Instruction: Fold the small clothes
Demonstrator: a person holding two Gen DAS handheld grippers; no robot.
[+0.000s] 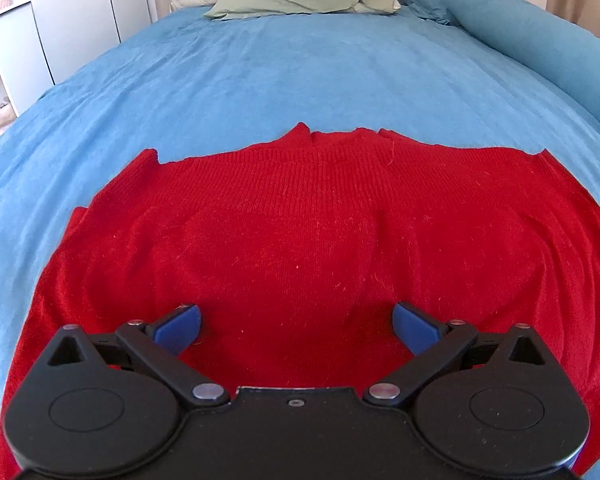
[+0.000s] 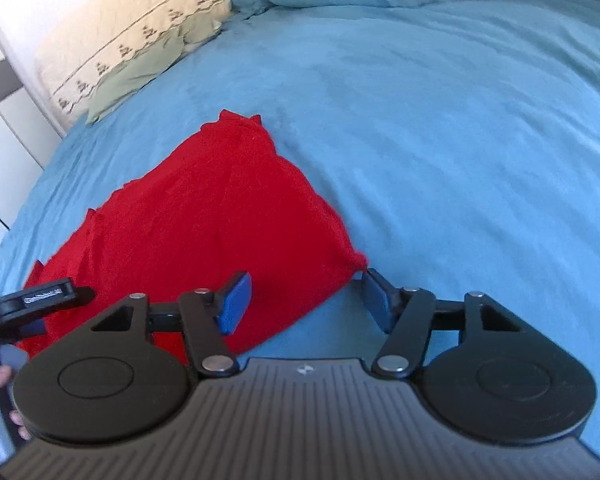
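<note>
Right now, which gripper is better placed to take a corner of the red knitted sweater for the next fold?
Probably the right gripper: its open jaws straddle a corner of the red knitted sweater on the blue bed cover. The left gripper is open over the flat middle of the sweater, with no edge between its fingers.

The right gripper (image 2: 302, 300) hangs over the blue bedspread (image 2: 440, 140) with jaws apart, spanning the near corner of the red knit garment (image 2: 204, 216) (pad contact unclear); the left gripper (image 2: 40, 300) sits at far left
</note>
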